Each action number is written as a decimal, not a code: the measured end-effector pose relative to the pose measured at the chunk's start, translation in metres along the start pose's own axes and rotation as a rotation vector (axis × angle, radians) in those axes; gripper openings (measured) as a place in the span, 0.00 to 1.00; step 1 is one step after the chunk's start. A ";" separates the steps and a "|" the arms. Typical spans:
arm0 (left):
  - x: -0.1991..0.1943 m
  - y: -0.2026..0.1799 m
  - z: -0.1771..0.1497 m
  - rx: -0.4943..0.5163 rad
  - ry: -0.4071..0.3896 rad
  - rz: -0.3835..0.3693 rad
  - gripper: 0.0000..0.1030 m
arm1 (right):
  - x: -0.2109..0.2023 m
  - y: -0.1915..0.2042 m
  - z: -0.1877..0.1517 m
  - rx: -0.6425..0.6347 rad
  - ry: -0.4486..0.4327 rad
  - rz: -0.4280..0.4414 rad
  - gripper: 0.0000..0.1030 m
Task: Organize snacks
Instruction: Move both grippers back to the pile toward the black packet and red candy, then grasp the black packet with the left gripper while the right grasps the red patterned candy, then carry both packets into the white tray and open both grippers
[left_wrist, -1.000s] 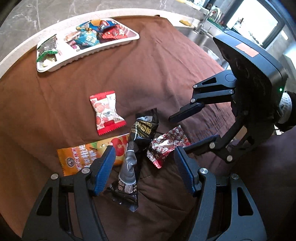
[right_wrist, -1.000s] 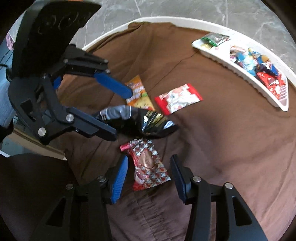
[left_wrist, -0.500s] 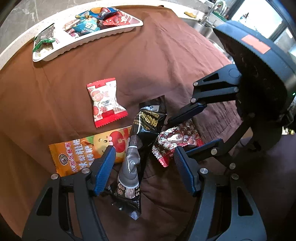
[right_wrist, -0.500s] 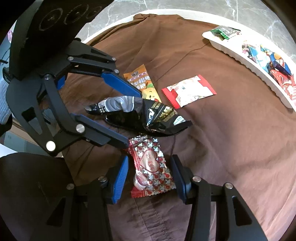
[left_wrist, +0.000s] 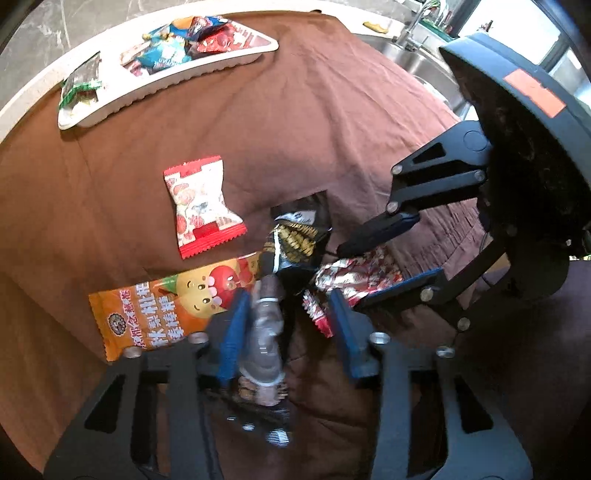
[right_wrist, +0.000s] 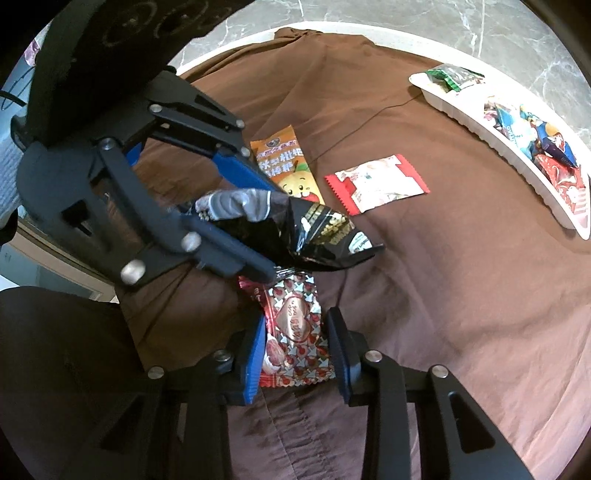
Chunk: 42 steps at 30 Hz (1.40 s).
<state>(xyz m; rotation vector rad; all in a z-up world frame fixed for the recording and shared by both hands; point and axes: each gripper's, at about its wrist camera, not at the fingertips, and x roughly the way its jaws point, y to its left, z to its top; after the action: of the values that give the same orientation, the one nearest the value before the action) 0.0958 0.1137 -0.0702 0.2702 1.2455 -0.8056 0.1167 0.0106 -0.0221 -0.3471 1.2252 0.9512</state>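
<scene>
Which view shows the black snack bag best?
Right wrist: the black snack bag appears side-on and sharp between the left gripper fingers. Left wrist shows it end-on, its near end blurred.

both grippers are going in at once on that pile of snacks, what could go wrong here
The black packet lies over the orange packet, so the left gripper may drag both.

The right gripper straddles the red foil packet right beside the left gripper's fingers; they could collide.

The loose brown cloth could bunch up between closing fingers.
</scene>
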 end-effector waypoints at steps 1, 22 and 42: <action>0.002 0.000 -0.001 0.003 0.005 0.014 0.27 | 0.000 -0.001 0.000 0.005 0.000 0.004 0.34; -0.005 0.014 -0.003 -0.065 -0.027 -0.028 0.16 | -0.022 -0.025 -0.009 0.135 -0.042 0.081 0.34; -0.040 0.040 0.011 -0.207 -0.129 -0.121 0.16 | -0.062 -0.071 -0.013 0.330 -0.148 0.165 0.33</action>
<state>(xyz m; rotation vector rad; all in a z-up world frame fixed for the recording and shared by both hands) 0.1266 0.1510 -0.0391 -0.0245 1.2211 -0.7779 0.1609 -0.0664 0.0111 0.0847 1.2627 0.8791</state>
